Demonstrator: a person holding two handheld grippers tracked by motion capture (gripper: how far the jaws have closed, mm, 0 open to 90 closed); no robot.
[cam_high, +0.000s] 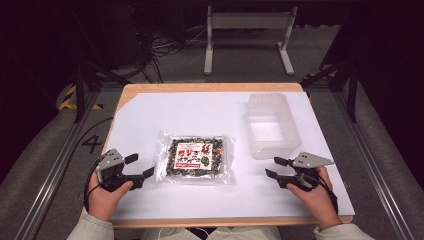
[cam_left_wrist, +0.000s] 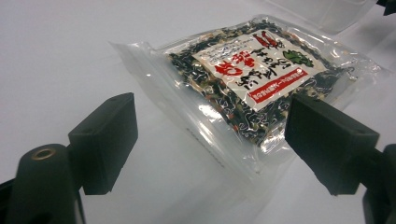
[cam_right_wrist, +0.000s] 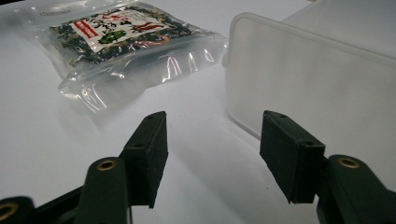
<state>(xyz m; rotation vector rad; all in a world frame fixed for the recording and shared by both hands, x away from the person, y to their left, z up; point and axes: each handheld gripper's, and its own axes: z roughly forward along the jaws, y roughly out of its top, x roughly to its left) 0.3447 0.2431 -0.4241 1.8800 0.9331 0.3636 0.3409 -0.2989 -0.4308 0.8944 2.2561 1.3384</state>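
The person's left hand holds the left gripper low at the left side, its jaws spread wide and pointing toward the right. The right hand holds the right gripper at the right side, its jaws parted too and pointing toward the left, so the two grippers face each other, well apart. Both forearms come in from below in pale sleeves. A grey three-cornered plate sits on top of each gripper.

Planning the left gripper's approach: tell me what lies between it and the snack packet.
Nothing: in the high view, bare white sheet separates the left gripper from the snack packet.
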